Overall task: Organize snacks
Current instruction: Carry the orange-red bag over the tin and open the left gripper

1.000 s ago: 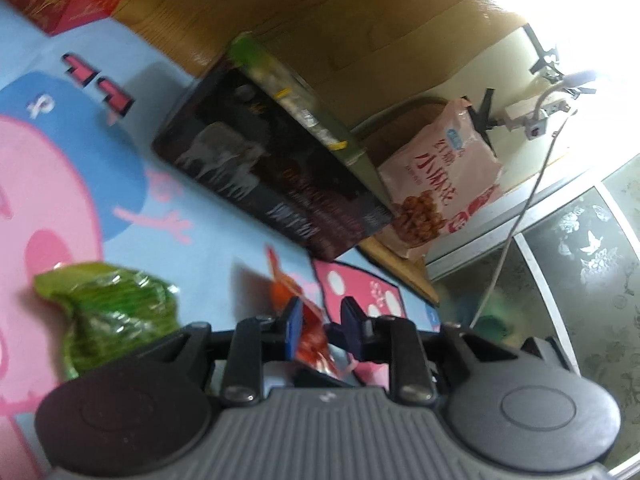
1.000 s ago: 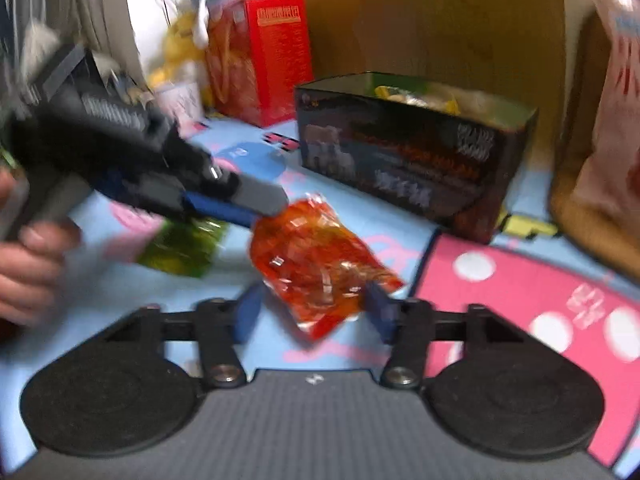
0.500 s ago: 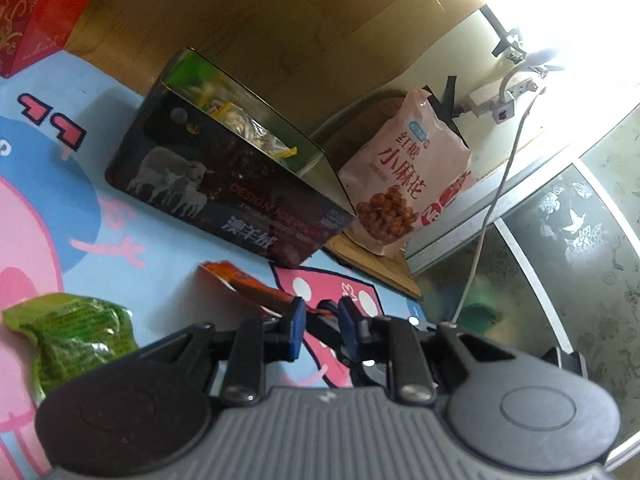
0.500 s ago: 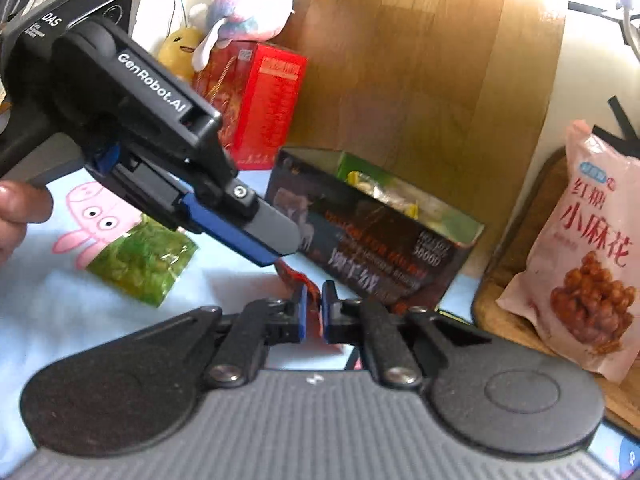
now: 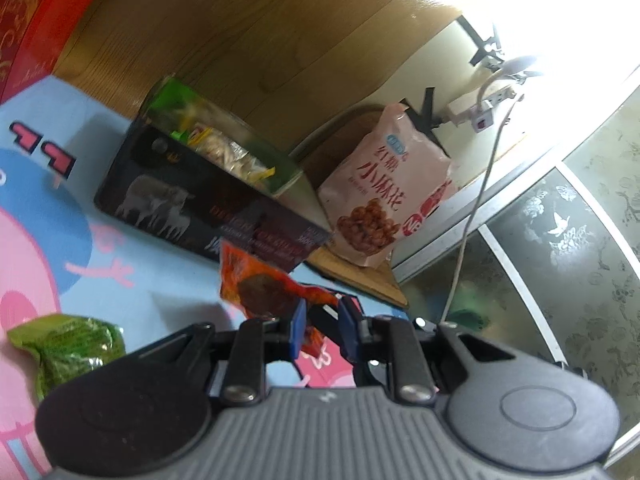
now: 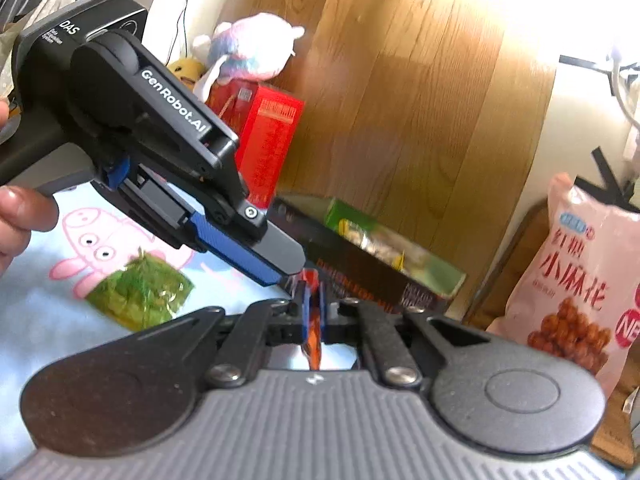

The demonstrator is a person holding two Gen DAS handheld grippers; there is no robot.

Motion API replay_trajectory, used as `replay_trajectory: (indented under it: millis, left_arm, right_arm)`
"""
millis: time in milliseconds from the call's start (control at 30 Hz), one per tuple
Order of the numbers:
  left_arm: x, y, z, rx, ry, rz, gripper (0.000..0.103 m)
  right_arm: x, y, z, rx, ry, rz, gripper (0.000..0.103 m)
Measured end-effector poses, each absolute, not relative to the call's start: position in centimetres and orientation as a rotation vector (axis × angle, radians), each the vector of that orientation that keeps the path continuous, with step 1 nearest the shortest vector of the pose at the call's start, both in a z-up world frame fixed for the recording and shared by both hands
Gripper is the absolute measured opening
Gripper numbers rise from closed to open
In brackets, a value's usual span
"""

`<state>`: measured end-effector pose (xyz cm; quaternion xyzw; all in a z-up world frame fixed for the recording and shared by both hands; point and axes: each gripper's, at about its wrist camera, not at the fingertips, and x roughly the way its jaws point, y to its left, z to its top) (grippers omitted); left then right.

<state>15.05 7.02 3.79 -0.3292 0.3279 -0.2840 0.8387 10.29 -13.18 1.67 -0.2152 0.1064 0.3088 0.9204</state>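
Right gripper [image 6: 314, 312] clenched on the orange-red plastic snack packet [image 5: 256, 284], held up in front of the dark open cardboard box [image 5: 208, 196]. Left gripper [image 5: 320, 330] grasps the same packet's edge. Green crinkled snack packet [image 6: 140, 294] lies left of the box, on the blue cartoon mat [image 5: 120, 280].

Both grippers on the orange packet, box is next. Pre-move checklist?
1. right gripper grip: ok, pads shut on the edge of the orange packet.
2. left gripper grip: ok, shut on the same packet.
3. Packet off the mat: ok, it looks lifted in front of the box.
4. dark box open on top: ok. Snacks are already inside; whether there is room to spare: cannot tell.
5. Single holder for the drop: not ok, both grippers clamp one packet, so one probably has to let go first.
6. green packet sorted: not ok, it lies on the mat.
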Motion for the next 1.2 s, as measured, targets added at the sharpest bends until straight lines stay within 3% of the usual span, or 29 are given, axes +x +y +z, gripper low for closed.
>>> replay_trajectory:
  millis: [167,233,300,433,500,567,633,700,767,933,1200]
  left_arm:
    - [15.5,7.4,4.6,-0.686,0.671,-0.587,0.020]
    - [15.9,7.7,4.1,-0.697,0.687,-0.569,0.025]
    - [16.4,8.0,3.1,-0.736,0.724,-0.549,0.043]
    - [17.2,8.5,1.8,-0.805,0.749,-0.535,0.058]
    - [17.7,8.6,1.7,-0.833,0.750,-0.542,0.074]
    - [18.4,8.2,1.6,-0.830,0.759,-0.548,0.079]
    - [19.2,7.3,1.2,-0.802,0.795,-0.546,0.076]
    - [19.7,6.3,0.7,-0.786,0.828,-0.561,0.047]
    - [19.6,5.9,0.4,-0.765,0.837,-0.552,0.039]
    - [18.4,6.7,2.0,-0.771,0.789,-0.571,0.032]
    - [18.7,7.9,9.2,-0.663,0.606,-0.590,0.032]
  right_arm:
    - [10.9,-13.3,2.1,-0.436,0.222,0.634,0.007]
    - [11.2,-13.4,1.9,-0.433,0.245,0.640,0.007]
    - [11.2,-13.5,1.5,-0.442,0.252,0.643,0.007]
    - [10.8,-13.5,0.9,-0.448,0.275,0.648,0.007]
    - [10.7,-13.5,0.7,-0.455,0.279,0.653,0.007]
    - [10.6,-13.4,0.7,-0.460,0.274,0.656,0.007]
    - [10.5,-13.3,0.7,-0.463,0.267,0.658,0.007]
    - [10.5,-13.3,0.7,-0.467,0.263,0.659,0.007]
    - [10.4,-13.3,0.7,-0.475,0.255,0.653,0.006]
    - [9.9,-13.5,1.4,-0.485,0.218,0.654,0.006]
    - [10.3,-12.2,4.7,-0.556,0.031,0.627,0.006]
